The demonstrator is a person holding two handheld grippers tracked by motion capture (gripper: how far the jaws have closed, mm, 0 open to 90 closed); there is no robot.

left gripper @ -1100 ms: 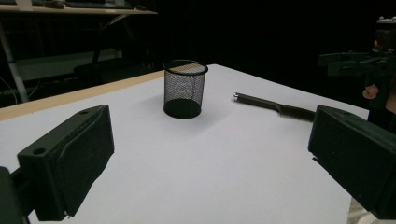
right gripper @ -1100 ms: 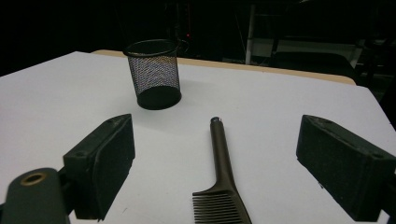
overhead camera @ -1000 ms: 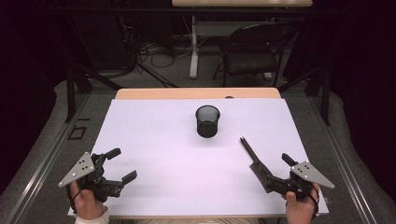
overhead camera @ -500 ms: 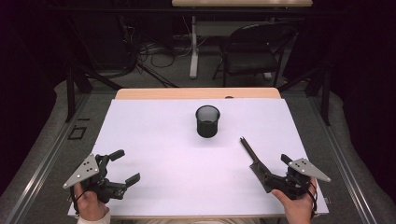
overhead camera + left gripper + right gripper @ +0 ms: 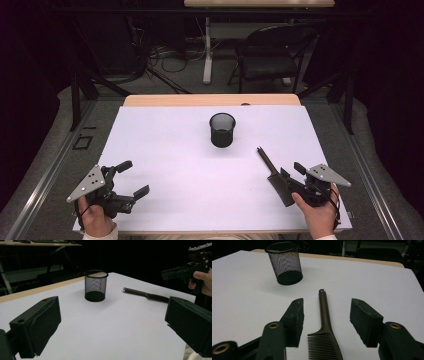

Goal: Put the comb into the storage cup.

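Note:
A dark comb (image 5: 266,161) with a long thin handle lies flat on the white table top (image 5: 170,145), right of centre. My right gripper (image 5: 291,172) stands over its toothed end. In the right gripper view the comb (image 5: 325,312) runs up between the two jaws with a gap on each side. The jaws have just been closing and the pads touch nothing. A black mesh cup (image 5: 222,129) stands upright behind the comb. My left gripper (image 5: 132,178) rests near the front left edge, open wide and empty.
In the left gripper view the mesh cup (image 5: 95,286) and the comb (image 5: 147,294) lie ahead, with the right gripper (image 5: 175,271) at the far right. A folding chair (image 5: 270,60) and cables are on the floor beyond the table.
The right gripper's jaws have narrowed around the comb, which has not moved. The left gripper has stayed where it was.

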